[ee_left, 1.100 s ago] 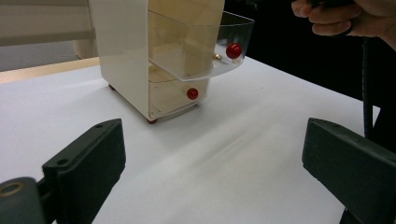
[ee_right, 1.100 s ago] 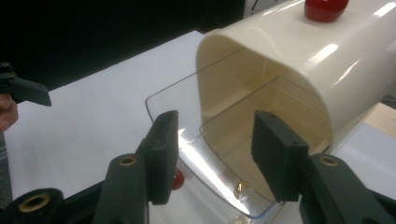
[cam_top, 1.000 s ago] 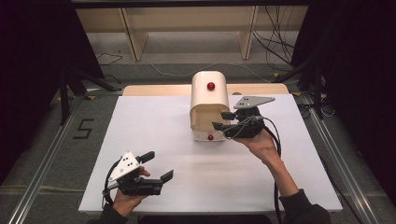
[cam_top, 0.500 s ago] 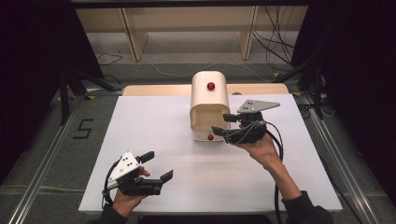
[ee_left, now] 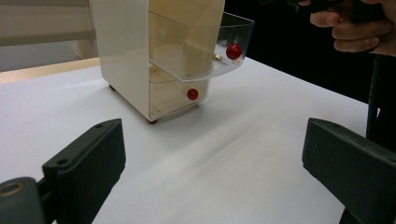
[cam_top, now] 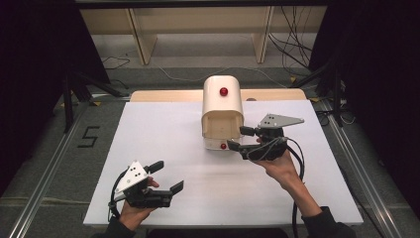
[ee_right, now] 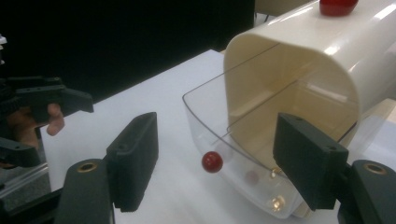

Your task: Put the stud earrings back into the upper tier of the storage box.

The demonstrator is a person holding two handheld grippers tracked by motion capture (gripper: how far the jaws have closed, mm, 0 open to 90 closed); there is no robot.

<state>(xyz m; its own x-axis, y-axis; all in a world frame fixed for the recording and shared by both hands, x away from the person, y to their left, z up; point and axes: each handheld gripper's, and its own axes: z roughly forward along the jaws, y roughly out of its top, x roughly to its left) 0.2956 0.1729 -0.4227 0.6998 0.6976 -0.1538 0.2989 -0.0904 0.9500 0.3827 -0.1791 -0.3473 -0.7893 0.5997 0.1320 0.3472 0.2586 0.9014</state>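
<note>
A cream cabinet (cam_top: 223, 111) with a rounded top stands at the table's far middle, a red knob (cam_top: 224, 91) on its roof. Its clear upper drawer (ee_left: 205, 46) sticks out, with a red knob (ee_left: 234, 51) on the front. Below it is a shut drawer with its own red knob (ee_left: 192, 94). My right gripper (cam_top: 240, 138) is open just in front of the cabinet. The drawer knob (ee_right: 212, 161) lies between its jaws without touching them. My left gripper (cam_top: 167, 176) is open and empty near the front left edge.
The white table top (cam_top: 163, 134) spreads wide around the cabinet. A wooden board (cam_top: 168, 95) lies behind it. Metal rails (cam_top: 54, 168) run along both sides on the floor, and cables (cam_top: 297, 49) trail at the back right.
My right gripper has drifted slightly toward me and to the left, in front of the cabinet. The left gripper has stayed put.
</note>
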